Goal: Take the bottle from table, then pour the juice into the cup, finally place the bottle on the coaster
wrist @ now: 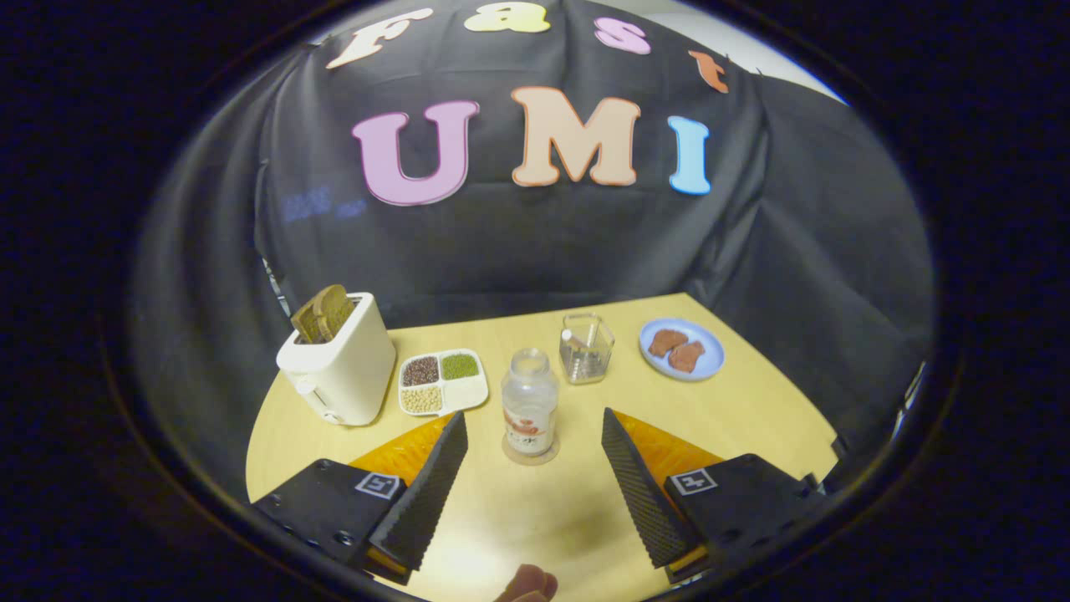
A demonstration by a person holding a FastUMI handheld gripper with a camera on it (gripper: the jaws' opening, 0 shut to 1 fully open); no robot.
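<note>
Between the fingers of the tool [535, 418], spread wide and gripping nothing, the bottle [529, 413] stands upright on the coaster [530, 456], looking already set down with room for the tool to back off. Beyond it sits the clear cup [587, 347]; a toaster [336, 359], a divided tray of beans [442, 382] and a blue plate [681, 349] ring the bench [752, 410], none blocking the way.

Count on the pale wooden surface [736, 418]: one clear plastic bottle [528, 411] on one round coaster [530, 456]; one clear square cup [586, 347]; one white toaster [338, 368]; one four-compartment tray [442, 382]; one blue plate [681, 349] with two brown pieces.
</note>
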